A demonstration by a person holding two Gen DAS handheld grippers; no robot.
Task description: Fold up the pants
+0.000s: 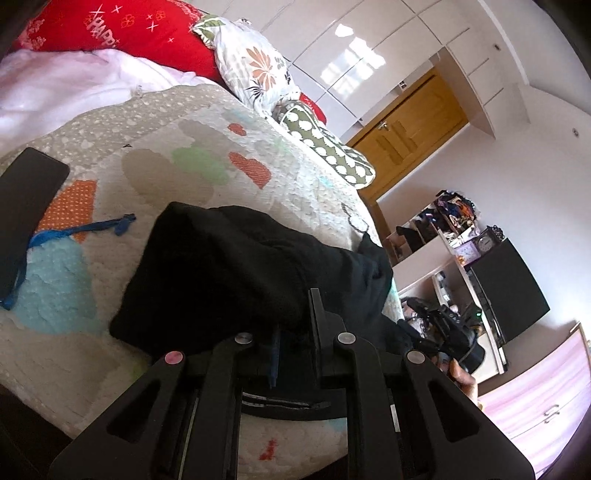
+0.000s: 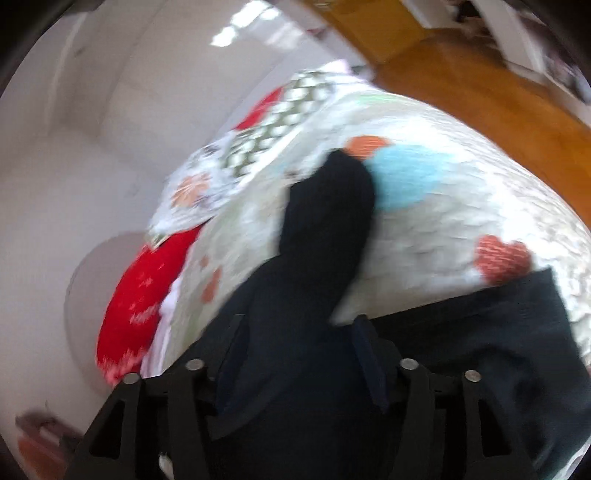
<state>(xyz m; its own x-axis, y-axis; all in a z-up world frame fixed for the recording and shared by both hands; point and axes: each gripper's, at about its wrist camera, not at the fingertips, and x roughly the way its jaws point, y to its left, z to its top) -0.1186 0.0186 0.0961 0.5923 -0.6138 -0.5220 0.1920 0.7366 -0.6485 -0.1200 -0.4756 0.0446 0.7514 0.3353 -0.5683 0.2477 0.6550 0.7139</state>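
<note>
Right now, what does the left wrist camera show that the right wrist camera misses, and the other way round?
Only the left wrist view shows a black phone with a blue cord lying on the quilt, the wooden door, a cluttered desk, and the right gripper beyond the bed edge. Only the right wrist view shows the wooden floor and a pant leg stretching away across the bed, though blurred. Both show the black pants, the patterned quilt, the red pillow and the floral pillow.
</note>
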